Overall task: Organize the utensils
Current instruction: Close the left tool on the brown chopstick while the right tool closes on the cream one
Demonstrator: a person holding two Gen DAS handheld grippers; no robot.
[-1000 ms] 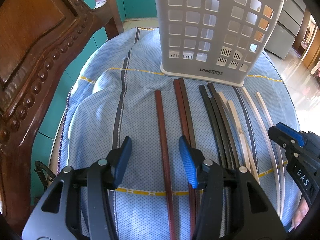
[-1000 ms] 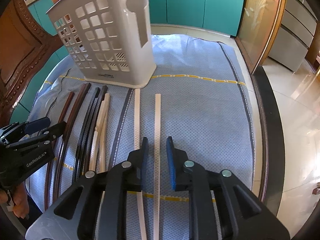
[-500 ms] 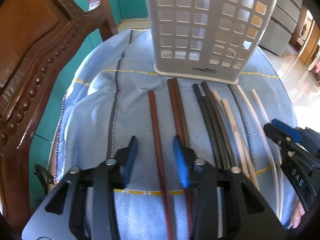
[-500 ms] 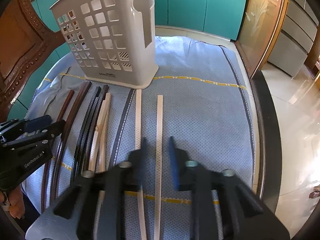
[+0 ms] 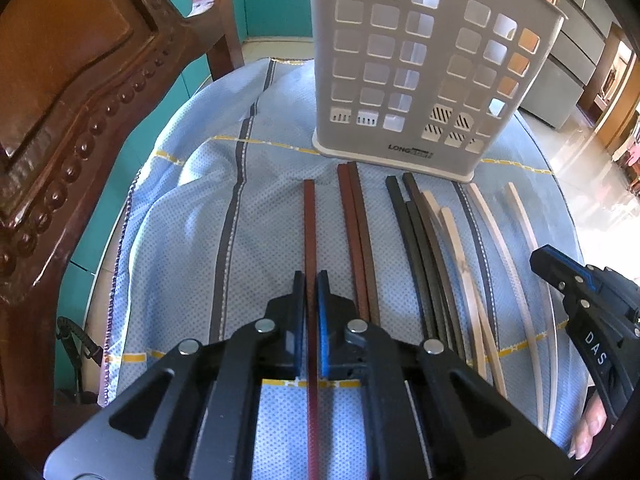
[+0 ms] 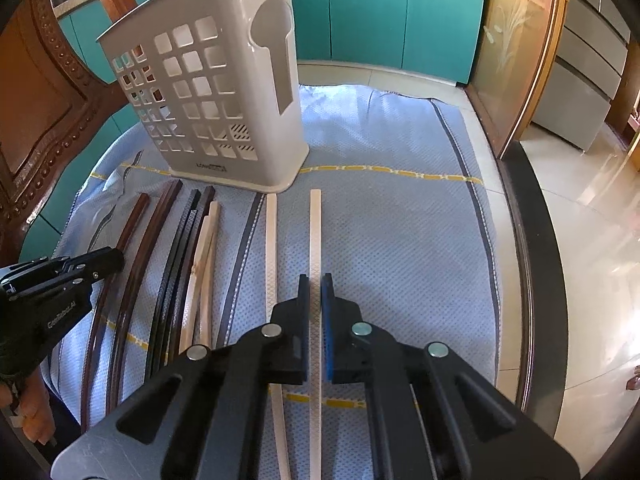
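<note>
The left tool [image 5: 311,280] points forward and slightly down, its two blue-lined fingers [image 5: 322,320] drawn almost together — only a narrow slot left between them, pinched on a red-brown chopstick [image 5: 309,232] that runs along the slot. The right tool [image 6: 315,284] sits in the same pose, its fingers [image 6: 327,320] closed in on a white chopstick [image 6: 315,232]. Both are low over the table, side by side and well apart. Bare fingertips of the holding hands show at the frame edges — the right hand [image 5: 588,428], the left hand [image 6: 32,420].
</note>
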